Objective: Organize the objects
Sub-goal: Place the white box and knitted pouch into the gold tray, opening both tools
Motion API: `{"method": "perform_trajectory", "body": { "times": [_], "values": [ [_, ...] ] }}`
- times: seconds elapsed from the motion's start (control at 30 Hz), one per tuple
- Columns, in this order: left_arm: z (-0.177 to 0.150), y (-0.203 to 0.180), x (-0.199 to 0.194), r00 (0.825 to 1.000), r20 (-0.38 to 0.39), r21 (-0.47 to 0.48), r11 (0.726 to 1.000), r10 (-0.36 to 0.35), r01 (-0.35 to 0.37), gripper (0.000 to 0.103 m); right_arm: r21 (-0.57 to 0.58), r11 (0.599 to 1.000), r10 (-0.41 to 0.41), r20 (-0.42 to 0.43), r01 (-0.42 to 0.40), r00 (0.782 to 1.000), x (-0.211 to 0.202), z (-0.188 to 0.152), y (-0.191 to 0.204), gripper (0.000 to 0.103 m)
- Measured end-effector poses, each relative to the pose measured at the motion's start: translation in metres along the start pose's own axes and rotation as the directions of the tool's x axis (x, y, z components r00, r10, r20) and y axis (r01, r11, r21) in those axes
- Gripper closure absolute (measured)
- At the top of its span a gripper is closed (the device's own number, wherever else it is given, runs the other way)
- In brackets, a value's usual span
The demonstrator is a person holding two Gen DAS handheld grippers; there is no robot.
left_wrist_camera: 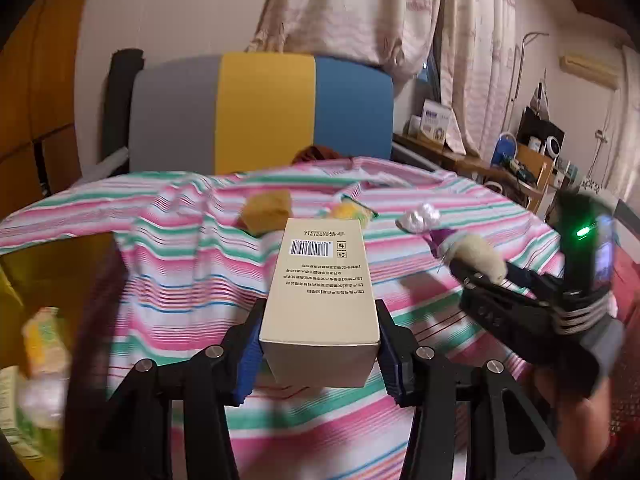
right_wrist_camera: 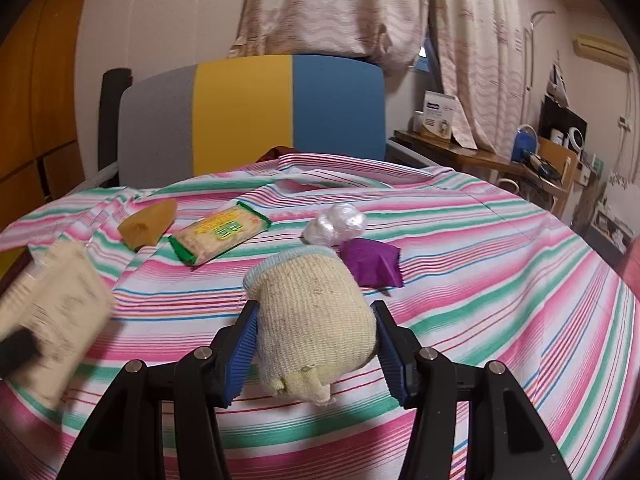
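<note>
My left gripper (left_wrist_camera: 318, 356) is clamped on a tan carton (left_wrist_camera: 320, 304); both blue pads press its long sides, and it is held above the striped cloth (left_wrist_camera: 440, 208). The barcode panel faces up. My right gripper (right_wrist_camera: 314, 350) is clamped on a rolled cream sock (right_wrist_camera: 312, 320), also raised off the cloth; a pale blue cuff faces away from me.

Container: at the far left of the left wrist view, a yellow bin (left_wrist_camera: 48, 264) sits below the cloth edge. Inside it are packets (left_wrist_camera: 42, 344), one yellow-and-green; motion blur prevents further identification.

Loose on the cloth, per the right wrist view: an orange wedge-shaped item (right_wrist_camera: 148, 226), a green-edged snack packet (right_wrist_camera: 220, 234), a crumpled clear plastic wad (right_wrist_camera: 336, 222), and a purple wrapper (right_wrist_camera: 372, 266) just beside the wad.

In the left wrist view, the carton hides most of the snack packet. In the right wrist view, the carton appears only as a blur at the left edge.
</note>
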State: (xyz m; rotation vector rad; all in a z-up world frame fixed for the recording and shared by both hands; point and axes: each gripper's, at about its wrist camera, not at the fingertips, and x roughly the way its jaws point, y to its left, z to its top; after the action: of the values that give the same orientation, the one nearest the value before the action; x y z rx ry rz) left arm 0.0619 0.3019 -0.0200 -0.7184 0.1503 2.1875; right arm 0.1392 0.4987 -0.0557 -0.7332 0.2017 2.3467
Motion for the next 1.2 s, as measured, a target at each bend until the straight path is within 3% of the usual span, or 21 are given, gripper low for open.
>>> {"method": "perform_trajectory", "body": {
  "times": [0.2, 0.5, 0.7, 0.83, 0.97, 1.2],
  "values": [
    [0.002, 0.048, -0.039, 0.997, 0.026, -0.069, 0.995, 0.079, -0.077, 0.053, -0.004, 1.0, -0.015, -0.012, 0.015, 1.0, 0.001, -0.002, 0.002, 0.047],
    [-0.009, 0.129, -0.075, 0.969, -0.011, -0.202, 0.948, 0.247, -0.244, 0.053, -0.1, 0.994, -0.039, -0.027, 0.036, 0.999, 0.004, -0.003, 0.021, 0.047],
    [-0.015, 0.185, -0.089, 0.945, -0.044, -0.29, 0.901, 0.323, -0.322, 0.052, -0.184, 0.982, -0.044, -0.02, 0.039, 0.999, 0.003, -0.005, 0.038, 0.047],
    [-0.021, 0.228, -0.097, 0.925, -0.095, -0.372, 0.849, 0.368, -0.376, 0.052, -0.22, 0.975, -0.044, -0.022, 0.038, 0.999, 0.002, -0.006, 0.046, 0.047],
    [-0.031, 0.26, -0.097, 0.903, -0.171, -0.396, 0.812, 0.395, -0.43, 0.052, -0.236, 0.972, -0.031, -0.06, 0.016, 0.998, 0.002, -0.005, 0.052, 0.047],
    [-0.043, 0.284, -0.094, 0.884, -0.239, -0.422, 0.777, 0.402, -0.467, 0.052, -0.143, 0.984, 0.093, -0.09, -0.105, 0.992, -0.021, -0.004, 0.07, 0.047]
  ]
}}
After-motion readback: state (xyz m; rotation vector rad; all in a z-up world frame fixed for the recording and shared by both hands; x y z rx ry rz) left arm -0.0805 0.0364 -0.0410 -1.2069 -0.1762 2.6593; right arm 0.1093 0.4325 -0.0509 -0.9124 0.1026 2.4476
